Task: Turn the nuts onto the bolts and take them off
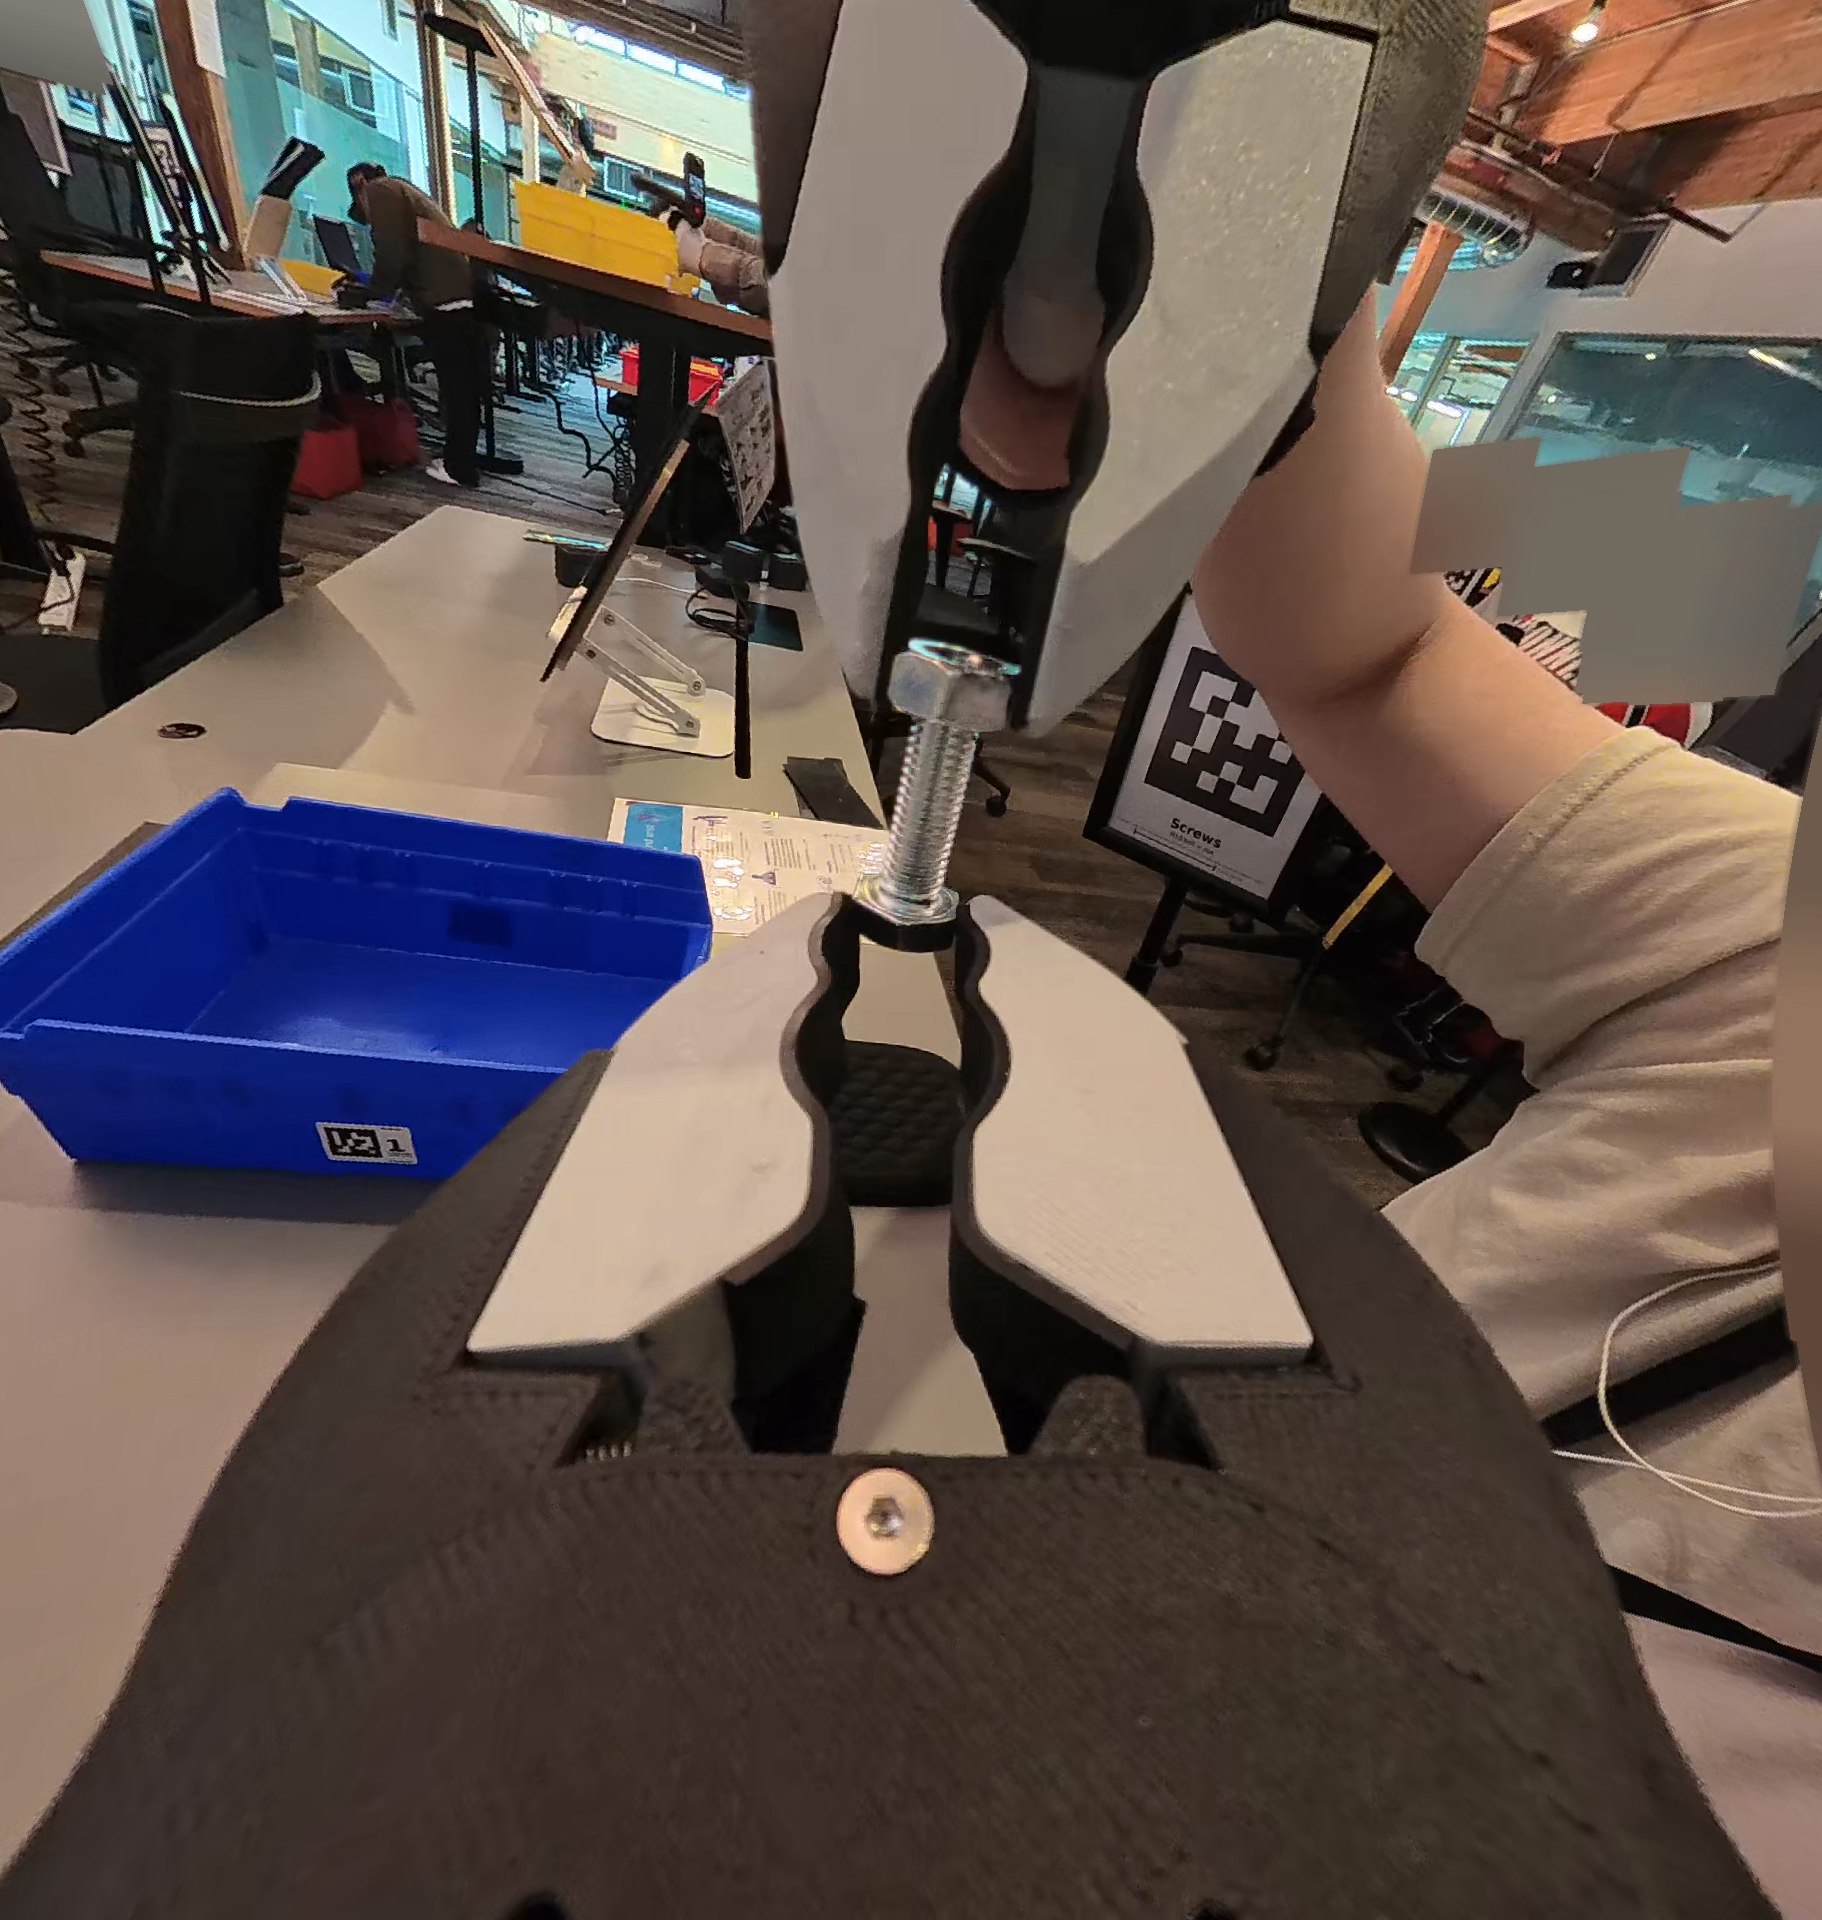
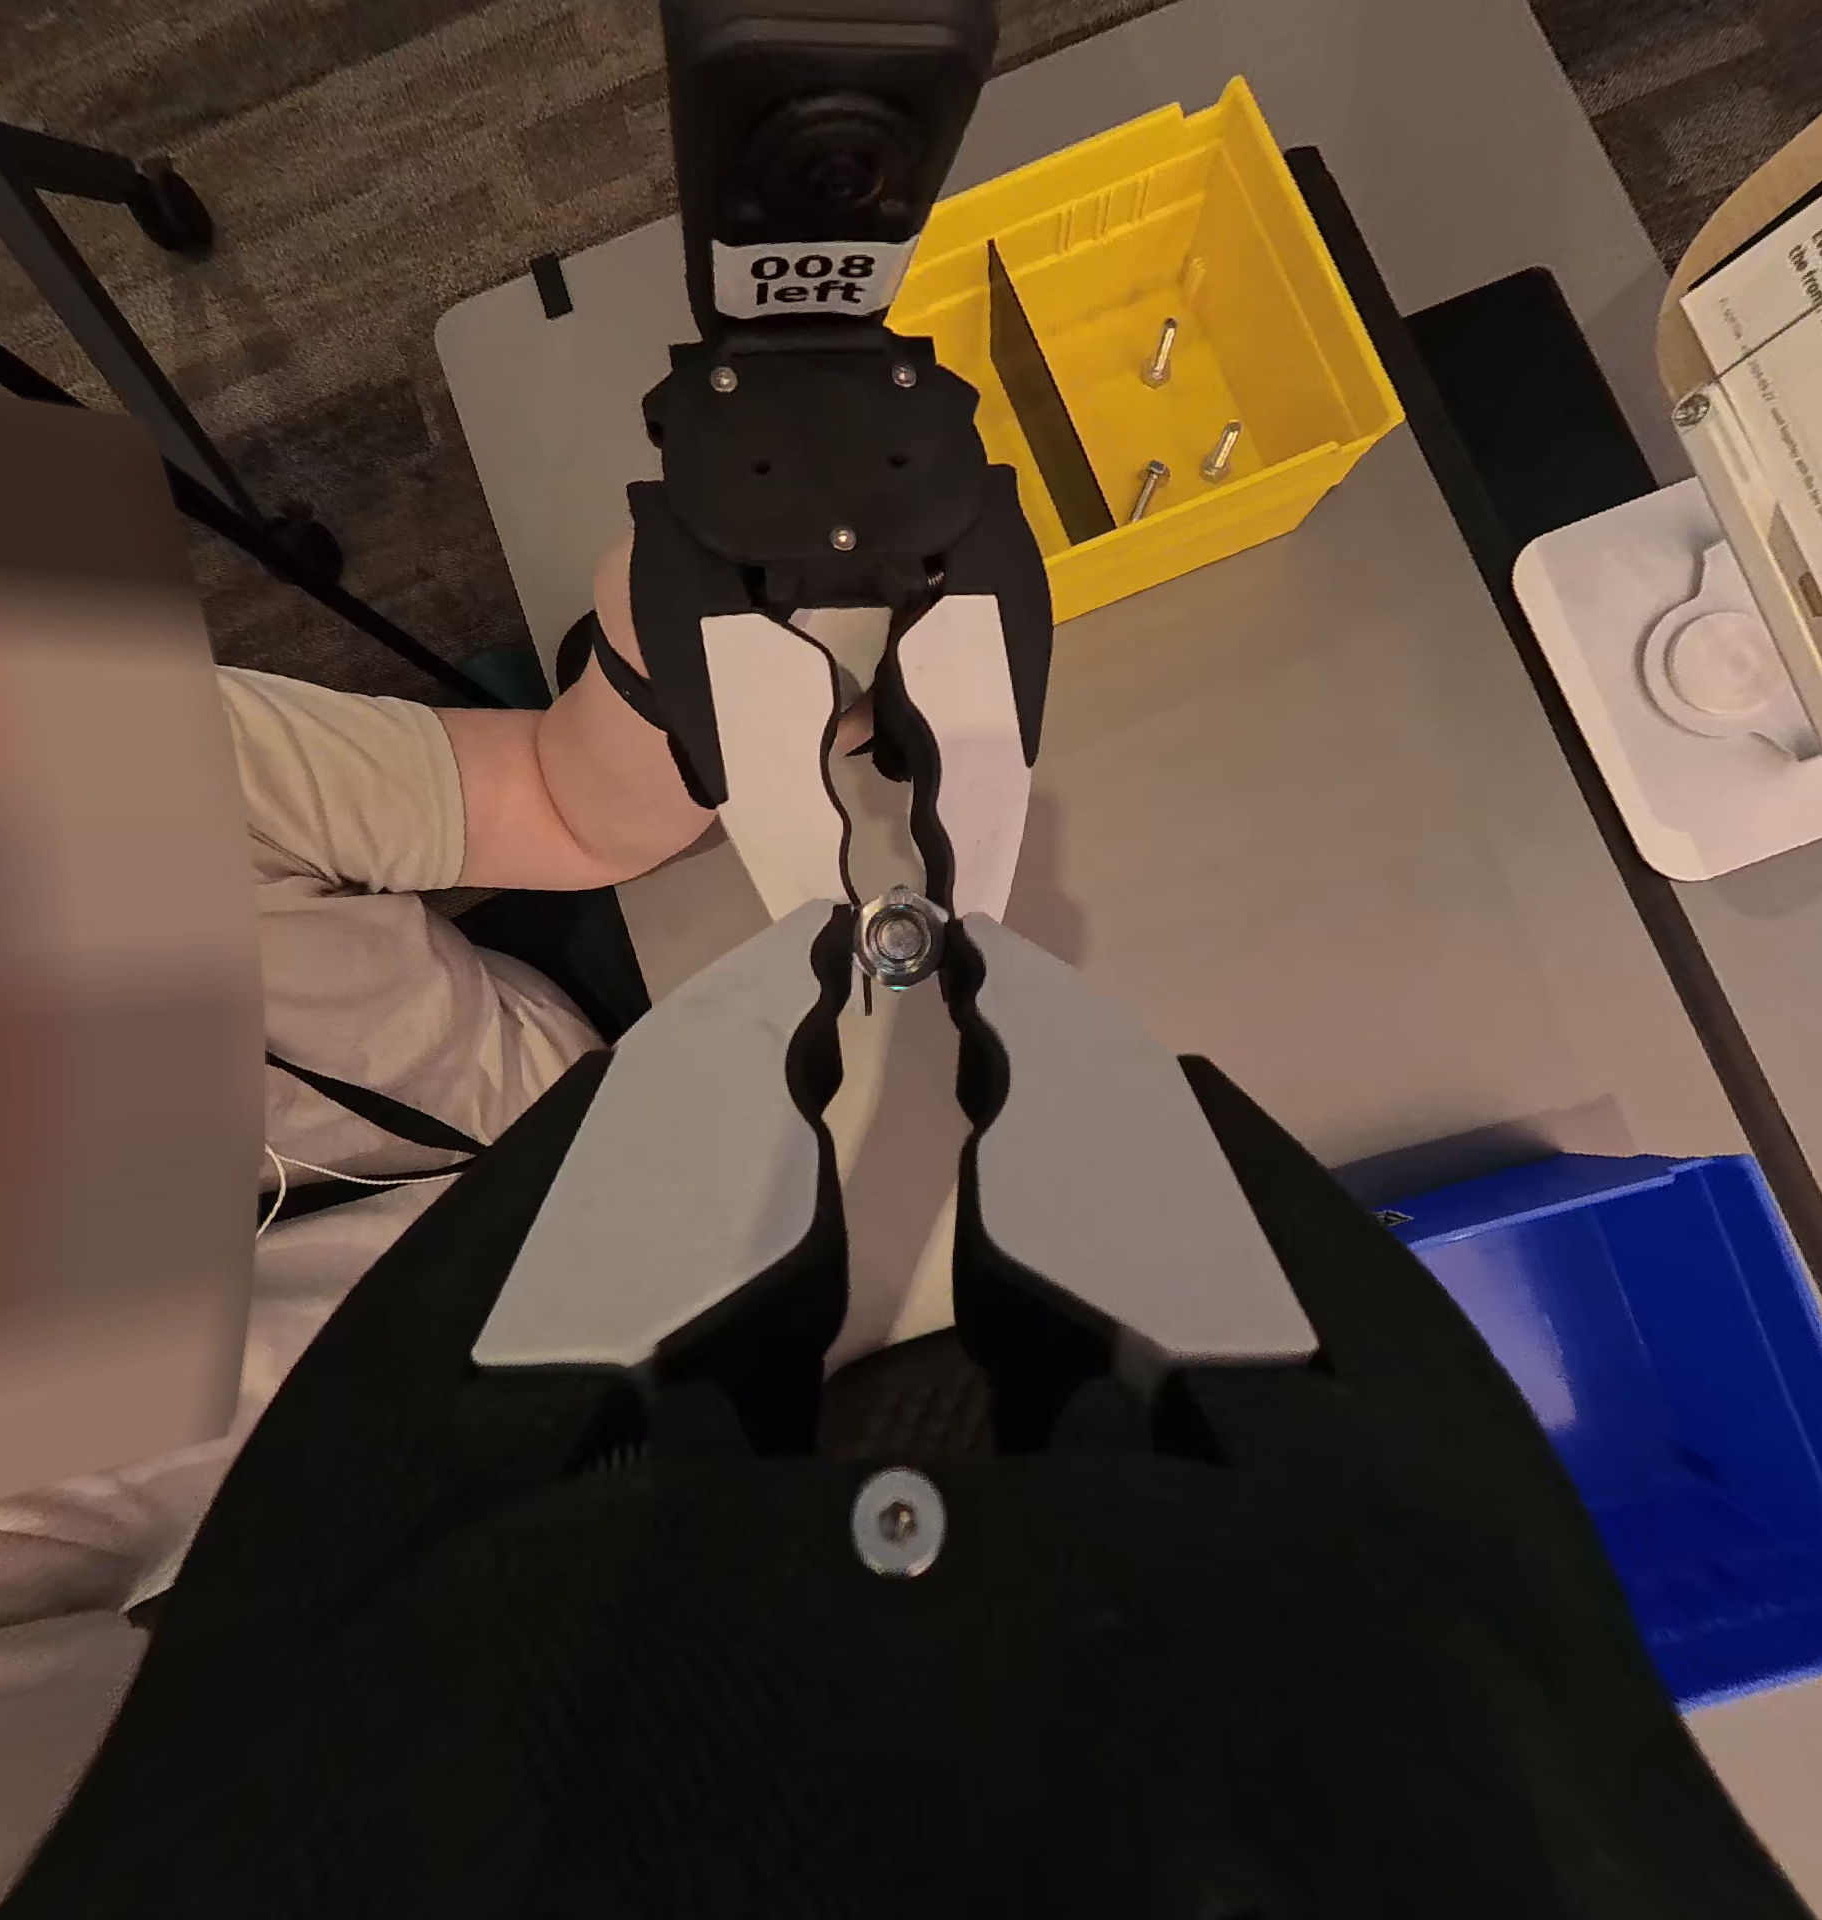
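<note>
A silver bolt (image 1: 922,810) stands upright in the air above the grey table. My left gripper (image 1: 905,925) is shut on the nut (image 1: 903,916) at the bolt's lower end. My right gripper (image 1: 957,691) comes down from above and is shut on the bolt's hex head (image 1: 948,681). The right wrist view looks straight down on the bolt head (image 2: 896,938), which sits between my right gripper's (image 2: 896,948) fingertips. The left gripper (image 2: 891,891) reaches in from the far side, and the nut is mostly hidden under the head.
A blue bin (image 1: 263,1101) sits on the table to the left; it also shows in the right wrist view (image 2: 1613,1455). A yellow divided bin (image 2: 1177,551) holds three loose bolts (image 2: 1224,449). A white tablet stand (image 2: 1696,665) and a printed sheet (image 1: 741,852) lie nearby. The person's forearm (image 1: 1333,582) is on the right. The gap from one gripper's tips to the other's is roughly 4 centimetres.
</note>
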The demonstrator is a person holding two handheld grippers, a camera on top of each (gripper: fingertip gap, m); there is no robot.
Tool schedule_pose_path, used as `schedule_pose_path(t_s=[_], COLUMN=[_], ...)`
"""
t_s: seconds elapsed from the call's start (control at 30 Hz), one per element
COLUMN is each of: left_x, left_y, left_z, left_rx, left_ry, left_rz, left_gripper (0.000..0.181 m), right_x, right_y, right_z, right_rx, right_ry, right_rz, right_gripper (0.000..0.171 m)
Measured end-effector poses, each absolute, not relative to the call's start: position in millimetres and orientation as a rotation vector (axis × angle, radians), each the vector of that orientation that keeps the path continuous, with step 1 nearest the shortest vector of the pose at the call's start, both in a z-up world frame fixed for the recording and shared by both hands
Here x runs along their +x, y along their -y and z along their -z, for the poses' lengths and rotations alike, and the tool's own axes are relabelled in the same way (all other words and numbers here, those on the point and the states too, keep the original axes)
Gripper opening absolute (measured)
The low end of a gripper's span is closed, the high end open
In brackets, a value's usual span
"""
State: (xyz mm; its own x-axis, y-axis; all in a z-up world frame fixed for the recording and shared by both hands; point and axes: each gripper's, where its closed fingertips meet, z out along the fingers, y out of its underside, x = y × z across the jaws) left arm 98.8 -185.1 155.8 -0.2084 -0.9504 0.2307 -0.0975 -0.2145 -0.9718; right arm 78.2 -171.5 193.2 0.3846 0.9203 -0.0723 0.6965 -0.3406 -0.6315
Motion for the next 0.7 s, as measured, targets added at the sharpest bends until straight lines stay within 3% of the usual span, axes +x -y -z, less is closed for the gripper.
schedule_pose_path(t_s=[0.7], left_x=[98.6], left_y=[182.3], left_z=[-156.6], left_rx=[-1.326], left_ry=[-1.293], left_rz=[1.505], left_gripper=[0.018], right_x=[75.3], right_y=[167.7], right_z=[-194.3], right_rx=[-2.108], right_ry=[1.386], right_rz=[-0.555], right_gripper=[0.019])
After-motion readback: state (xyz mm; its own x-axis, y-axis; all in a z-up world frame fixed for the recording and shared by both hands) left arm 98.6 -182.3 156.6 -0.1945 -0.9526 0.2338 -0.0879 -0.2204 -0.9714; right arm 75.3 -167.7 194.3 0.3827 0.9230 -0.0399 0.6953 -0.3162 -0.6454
